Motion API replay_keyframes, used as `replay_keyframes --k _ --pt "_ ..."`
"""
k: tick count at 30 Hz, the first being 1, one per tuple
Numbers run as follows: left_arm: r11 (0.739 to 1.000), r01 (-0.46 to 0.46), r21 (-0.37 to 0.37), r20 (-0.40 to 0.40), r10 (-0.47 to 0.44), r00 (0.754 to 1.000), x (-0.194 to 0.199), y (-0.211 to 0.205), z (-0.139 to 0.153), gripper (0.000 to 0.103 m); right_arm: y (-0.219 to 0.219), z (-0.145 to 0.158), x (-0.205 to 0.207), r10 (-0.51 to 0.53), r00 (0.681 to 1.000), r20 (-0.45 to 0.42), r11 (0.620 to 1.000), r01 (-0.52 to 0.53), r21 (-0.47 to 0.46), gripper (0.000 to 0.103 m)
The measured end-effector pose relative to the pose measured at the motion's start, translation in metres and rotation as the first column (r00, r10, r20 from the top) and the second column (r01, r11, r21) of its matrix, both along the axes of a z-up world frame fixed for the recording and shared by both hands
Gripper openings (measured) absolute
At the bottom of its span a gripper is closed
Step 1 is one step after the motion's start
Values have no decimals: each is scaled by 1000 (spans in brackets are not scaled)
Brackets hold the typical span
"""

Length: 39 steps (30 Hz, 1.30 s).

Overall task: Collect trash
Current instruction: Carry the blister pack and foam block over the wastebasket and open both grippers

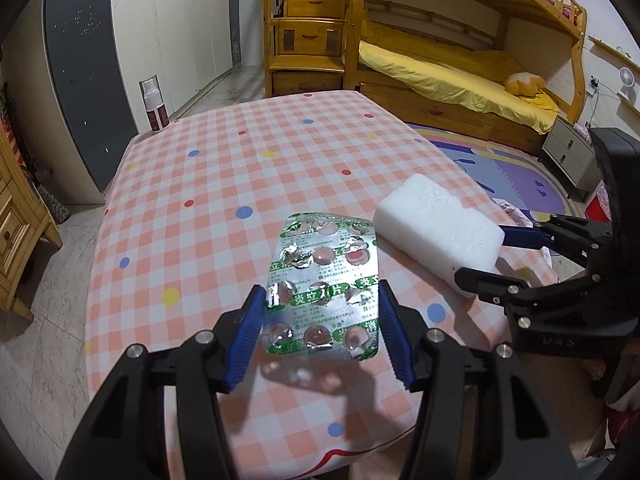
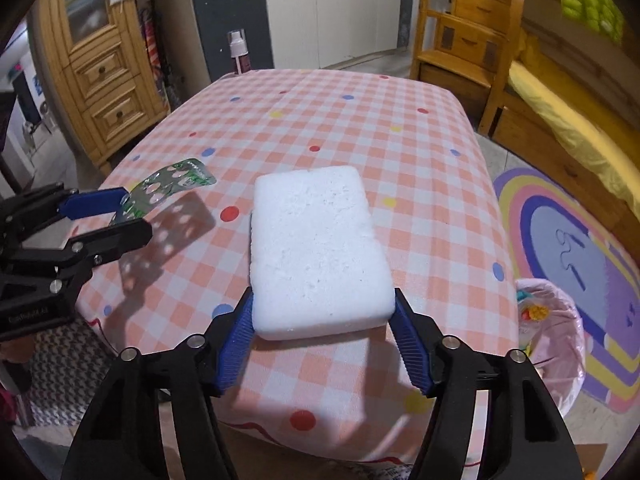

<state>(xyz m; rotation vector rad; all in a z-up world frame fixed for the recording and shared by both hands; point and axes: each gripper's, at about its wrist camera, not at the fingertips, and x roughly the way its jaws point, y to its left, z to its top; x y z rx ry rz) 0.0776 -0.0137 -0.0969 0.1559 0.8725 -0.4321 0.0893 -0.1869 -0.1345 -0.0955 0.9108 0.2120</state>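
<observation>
A used silver-and-green blister pack (image 1: 324, 272) hangs just above the checked tablecloth (image 1: 224, 176) and casts a shadow on it. My left gripper (image 1: 320, 292) is shut on it, one blue pad on each long edge. To its right, a white foam block (image 1: 436, 220) is held by its near end in my right gripper (image 1: 482, 256). In the right wrist view the foam block (image 2: 316, 248) fills the middle, with the right gripper (image 2: 323, 300) shut on its two sides. The left gripper (image 2: 134, 214) and the blister pack (image 2: 168, 188) show at the left.
A bin lined with a pink bag (image 2: 560, 320) stands on the floor off the table's right edge, with some rubbish inside. A spray bottle (image 1: 154, 104) stands at the table's far left corner. A wooden bunk bed (image 1: 440, 68) and a colourful rug (image 2: 580, 240) lie beyond.
</observation>
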Motion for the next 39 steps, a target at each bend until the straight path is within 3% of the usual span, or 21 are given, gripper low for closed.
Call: replay_keyframes --k 3,7,13,17,21,26,29,33,36,39 --pt "1000 6 -8 -5 -6 1000 -2 -4 2 54 -6 10 -12 -18 999 47 1000 18 9 59" --pt "998 55 -29 8 -54 998 -8 -26 11 54 -38 36 -33 -102 989 103 992 93 88 59" --pt "980 191 -52 33 -190 981 -21 -96 20 54 -99 48 -63 -258 959 117 963 246 106 61" --pt "955 296 -27 46 -295 955 -27 -158 21 54 -145 38 -81 -372 923 104 926 360 119 62" --pt "919 394 -21 43 -393 919 -32 -216 18 54 -196 20 -95 -494 867 67 865 484 131 64" --pt "875 484 -8 16 -484 875 -27 -277 4 55 -241 -5 -101 -582 813 15 806 575 143 64" --pt "862 506 -15 -8 -506 862 -16 -304 -6 55 -260 -20 -99 -611 791 -15 781 607 148 65" --pt "856 516 -28 -31 -517 855 -1 -328 -13 55 -279 -37 -90 -630 776 -37 759 625 182 74" --pt "868 495 -38 -21 -496 868 8 -335 -11 75 -288 -43 -92 -655 754 -44 731 648 214 84" --pt "885 463 -47 -19 -465 885 17 -324 -6 77 -292 -40 -98 -677 735 -43 710 667 226 85"
